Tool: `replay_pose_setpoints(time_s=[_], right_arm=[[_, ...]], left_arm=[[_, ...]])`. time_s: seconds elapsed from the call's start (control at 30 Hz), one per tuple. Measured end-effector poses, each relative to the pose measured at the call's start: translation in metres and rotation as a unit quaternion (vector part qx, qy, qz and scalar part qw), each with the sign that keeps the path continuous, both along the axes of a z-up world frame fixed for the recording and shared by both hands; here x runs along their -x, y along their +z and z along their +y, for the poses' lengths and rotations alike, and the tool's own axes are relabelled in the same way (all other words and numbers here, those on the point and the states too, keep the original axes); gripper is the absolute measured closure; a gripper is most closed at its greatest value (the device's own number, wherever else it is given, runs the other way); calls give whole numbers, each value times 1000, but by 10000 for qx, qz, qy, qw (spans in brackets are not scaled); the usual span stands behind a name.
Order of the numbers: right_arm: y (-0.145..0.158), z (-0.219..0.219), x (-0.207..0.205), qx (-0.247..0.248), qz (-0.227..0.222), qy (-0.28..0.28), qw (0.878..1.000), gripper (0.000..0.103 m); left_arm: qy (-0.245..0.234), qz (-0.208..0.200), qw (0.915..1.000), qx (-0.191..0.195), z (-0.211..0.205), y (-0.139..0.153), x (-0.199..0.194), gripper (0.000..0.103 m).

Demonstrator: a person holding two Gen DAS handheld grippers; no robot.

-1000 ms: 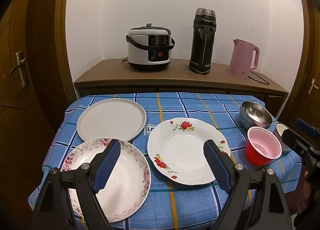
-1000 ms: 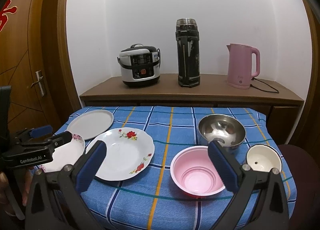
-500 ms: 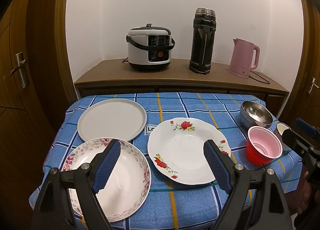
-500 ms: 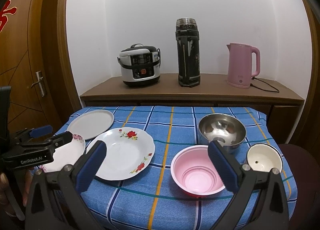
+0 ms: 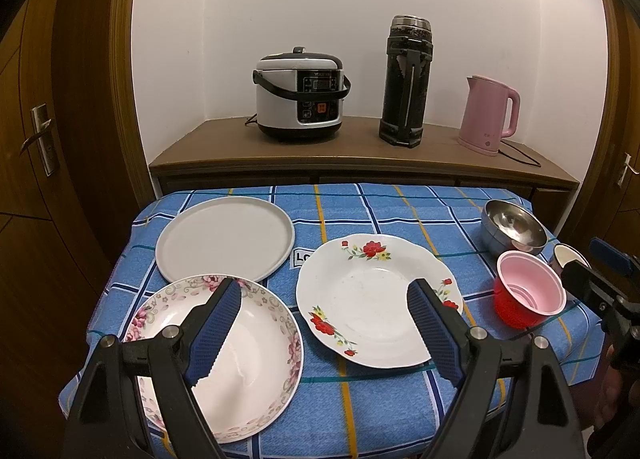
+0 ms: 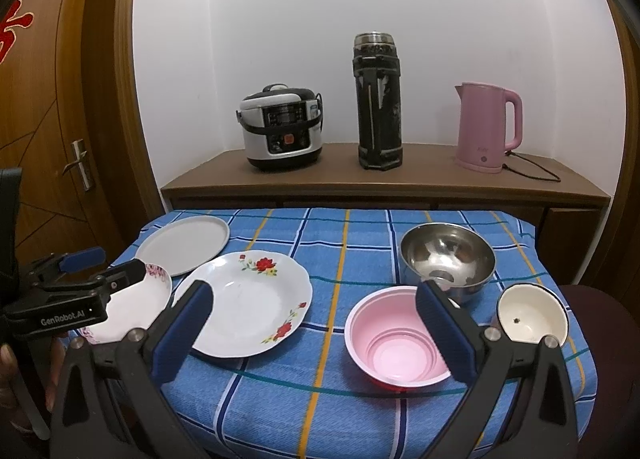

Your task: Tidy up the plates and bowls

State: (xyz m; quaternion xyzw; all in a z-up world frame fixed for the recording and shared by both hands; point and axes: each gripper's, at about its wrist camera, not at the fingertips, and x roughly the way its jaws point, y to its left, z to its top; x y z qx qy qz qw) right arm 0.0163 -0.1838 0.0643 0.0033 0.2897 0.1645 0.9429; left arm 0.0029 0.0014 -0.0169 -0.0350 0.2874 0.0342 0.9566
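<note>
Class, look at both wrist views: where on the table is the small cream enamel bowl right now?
The small cream enamel bowl sits at the table's near right corner, beside the pink plastic bowl and just in front of the shiny steel bowl; the left wrist view barely shows it.

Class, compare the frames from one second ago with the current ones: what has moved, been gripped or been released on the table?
Nothing has visibly changed: the left gripper and right gripper hover open as before, holding nothing.
</note>
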Motion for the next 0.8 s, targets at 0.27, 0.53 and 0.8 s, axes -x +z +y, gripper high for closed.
replay_pose_setpoints(time_s=[0.27, 0.53, 0.8], right_arm=[[-2, 9, -3, 27, 40, 74, 10000, 0], [-3, 20, -7, 63, 68, 189, 9998, 0], [-9, 44, -13, 67, 226, 470, 9986, 1]], left_arm=[[6, -3, 10000, 19, 3, 0, 0, 16], [49, -31, 10000, 19, 9, 0, 0, 16], [178, -3, 9998, 65, 23, -2, 0, 16]])
